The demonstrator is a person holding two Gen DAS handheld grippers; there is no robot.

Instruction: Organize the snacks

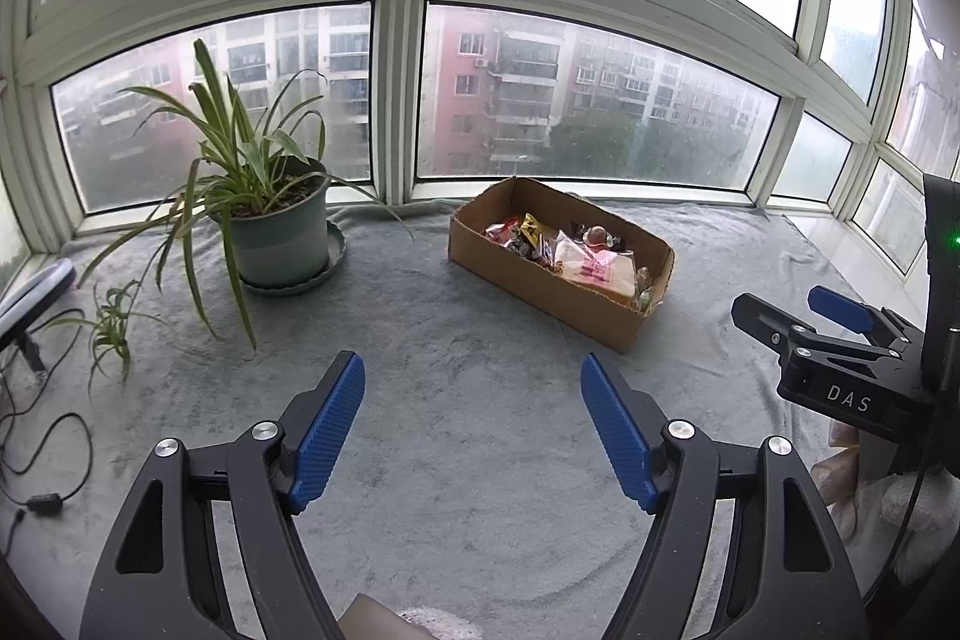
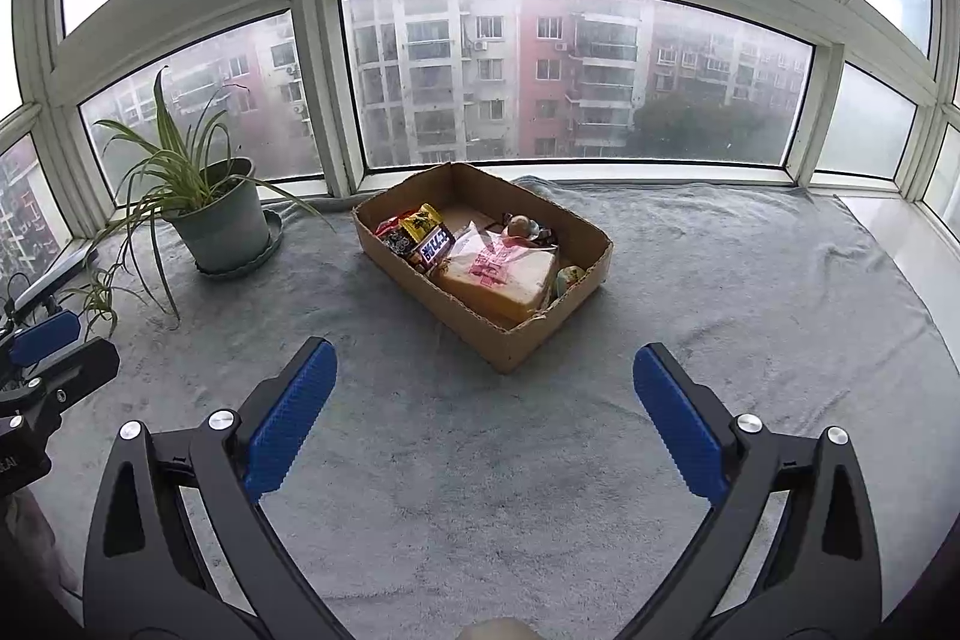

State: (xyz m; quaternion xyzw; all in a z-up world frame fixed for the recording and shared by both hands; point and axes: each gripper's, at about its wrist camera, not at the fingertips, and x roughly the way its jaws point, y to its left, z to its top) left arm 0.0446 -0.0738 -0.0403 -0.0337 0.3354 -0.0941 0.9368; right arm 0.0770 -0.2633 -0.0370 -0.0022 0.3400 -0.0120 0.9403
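We hold both grippers above the grey fleece cloth (image 2: 720, 292), each tilted down toward the cardboard tray (image 2: 528, 340) by the window. Our left gripper (image 1: 474, 424) has its jaws spread with nothing between them; the tray lies up and to the right of it in the left wrist view. Our right gripper (image 2: 483, 400) is likewise spread and empty, and in its own view the tray sits almost straight ahead, just above the gap between the blue ribbed pads (image 2: 288, 430), so we judge the right hand the nearer. The tray's long axis runs diagonally, from upper left to lower right. Inside lie crinkly foil wrappers (image 2: 420, 232) at the far end and a soft, clear-bagged bread loaf (image 2: 504, 274) nearer us. A potted spider plant (image 2: 204, 202) stands at left, well apart.
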